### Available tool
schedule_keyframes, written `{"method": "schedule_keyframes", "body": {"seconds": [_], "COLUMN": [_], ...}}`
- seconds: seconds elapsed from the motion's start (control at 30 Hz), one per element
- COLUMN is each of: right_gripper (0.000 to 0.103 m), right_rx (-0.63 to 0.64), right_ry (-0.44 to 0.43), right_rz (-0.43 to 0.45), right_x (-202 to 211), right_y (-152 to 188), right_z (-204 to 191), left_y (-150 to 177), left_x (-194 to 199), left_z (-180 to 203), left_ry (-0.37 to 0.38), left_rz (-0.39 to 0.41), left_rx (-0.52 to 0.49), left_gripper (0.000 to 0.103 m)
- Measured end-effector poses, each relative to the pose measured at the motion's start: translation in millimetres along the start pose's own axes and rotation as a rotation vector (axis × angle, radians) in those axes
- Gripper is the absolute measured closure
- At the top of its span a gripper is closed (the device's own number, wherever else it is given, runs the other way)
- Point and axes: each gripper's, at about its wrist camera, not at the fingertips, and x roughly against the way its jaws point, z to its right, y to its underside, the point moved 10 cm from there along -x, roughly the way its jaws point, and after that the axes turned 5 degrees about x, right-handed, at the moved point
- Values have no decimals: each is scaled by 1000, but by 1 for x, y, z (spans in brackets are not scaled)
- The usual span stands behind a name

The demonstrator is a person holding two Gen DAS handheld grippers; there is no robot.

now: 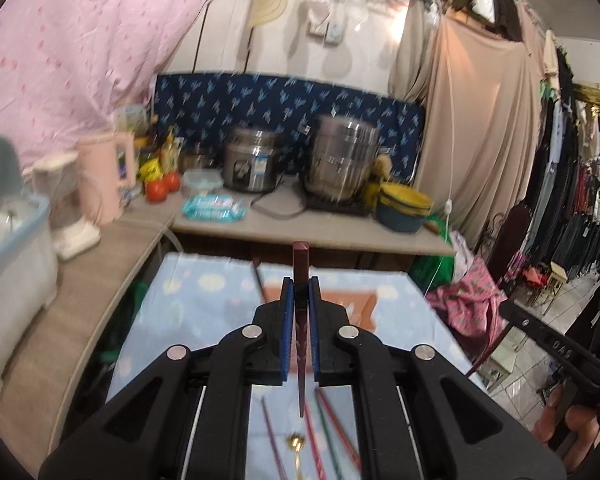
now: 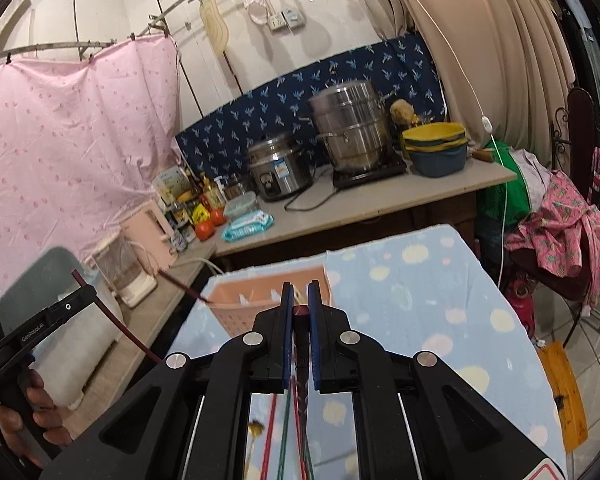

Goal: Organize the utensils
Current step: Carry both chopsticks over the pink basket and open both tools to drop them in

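My left gripper (image 1: 300, 289) is shut on a dark red chopstick (image 1: 300, 264) and holds it above the blue patterned table (image 1: 204, 312); the same gripper (image 2: 87, 292) and chopstick (image 2: 112, 316) show at the left of the right wrist view. My right gripper (image 2: 299, 294) is shut on another dark red chopstick (image 2: 301, 312). A pink utensil basket (image 2: 260, 300) stands on the table just beyond it, also blurred in the left wrist view (image 1: 352, 300). One dark chopstick (image 2: 184, 286) leans out of the basket. Below the grippers lie red and green chopsticks (image 1: 328, 424) and a gold spoon (image 1: 296, 444).
A counter (image 1: 300, 228) behind the table carries a rice cooker (image 1: 248, 164), a steel pot (image 1: 340, 160), stacked bowls (image 1: 404, 204), wipes, tomatoes and bottles. A pink kettle (image 1: 108, 176) and a plastic tub (image 1: 12, 248) stand at the left. Clothes hang at the right.
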Motion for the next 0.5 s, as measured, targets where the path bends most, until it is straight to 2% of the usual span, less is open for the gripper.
{"method": "schedule_keyframes", "body": {"seconds": [0.33,0.5], "right_gripper": [96,96], "right_rx": [12,6], "right_ry": [-34,-55], "right_rz": [115,180], "right_x": [-39,-54], "right_y": [-89,-129], "right_z": [-21,-32], "left_y": [-92,-111], "left_x": [-32,-48], "left_z": [30,28], "left_ry": [-4,-13], "left_rz": [160,184], "left_rx": [-69,-78], "left_gripper": [96,96]}}
